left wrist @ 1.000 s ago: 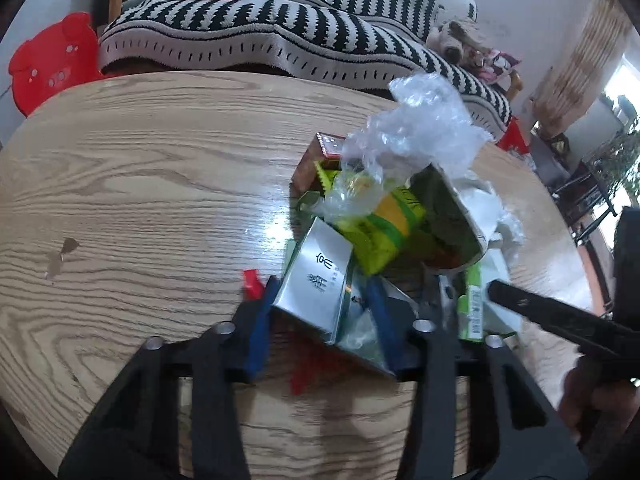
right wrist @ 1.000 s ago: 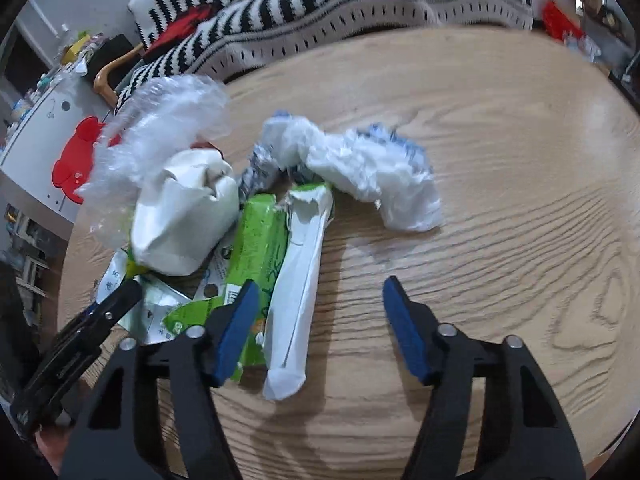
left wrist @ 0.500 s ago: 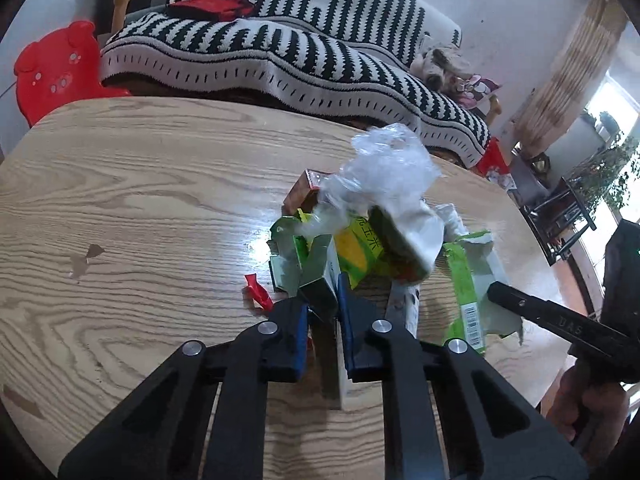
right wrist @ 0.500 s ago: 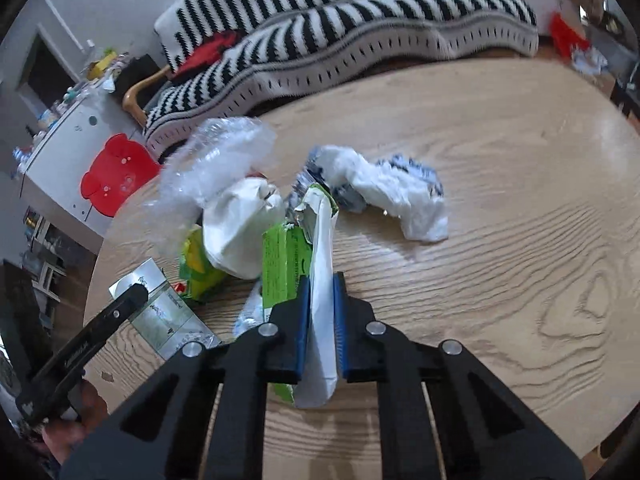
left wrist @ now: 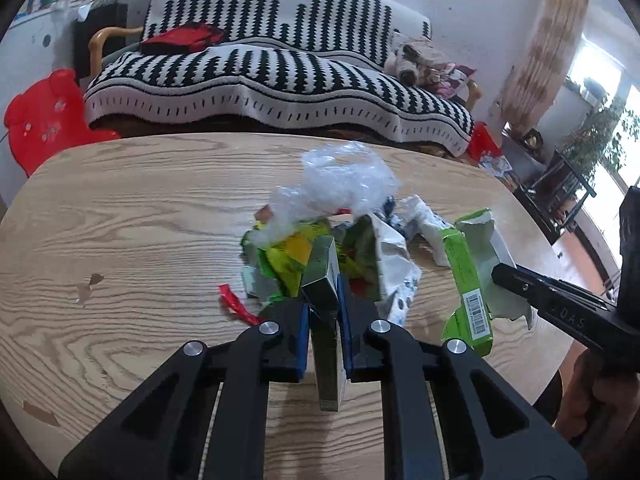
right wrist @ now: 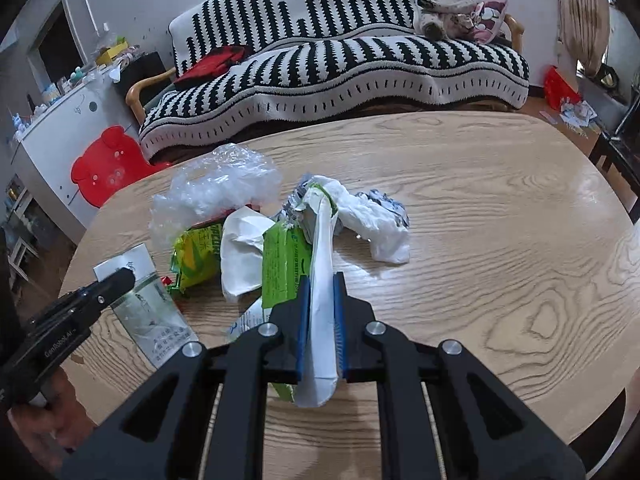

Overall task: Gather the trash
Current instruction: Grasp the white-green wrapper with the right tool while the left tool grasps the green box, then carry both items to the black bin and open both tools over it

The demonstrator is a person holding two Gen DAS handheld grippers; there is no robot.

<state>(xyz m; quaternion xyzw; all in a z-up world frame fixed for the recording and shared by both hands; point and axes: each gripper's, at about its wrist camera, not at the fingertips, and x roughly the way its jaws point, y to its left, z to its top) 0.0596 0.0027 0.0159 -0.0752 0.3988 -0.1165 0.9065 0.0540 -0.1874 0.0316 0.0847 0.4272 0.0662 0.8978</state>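
Now I'm pinching the silver box (left wrist: 325,280) in my left gripper (left wrist: 324,316) and the torn green carton (right wrist: 320,272) in my right gripper (right wrist: 321,312), both jaws pressed onto their loads at the near edge of the pile (left wrist: 344,216), mid-table (left wrist: 140,208). I'm judging the carton floppy, so I'm keeping both grips firm and lifting straight up, watching that the clear plastic (right wrist: 216,184) and tissue (right wrist: 372,216) aren't dragging along toward the near edge.

Striped sofa (left wrist: 280,68) behind wooden table (left wrist: 140,208)

Left tongs (right wrist: 68,320) read "GenRobot.AI" (faintly).
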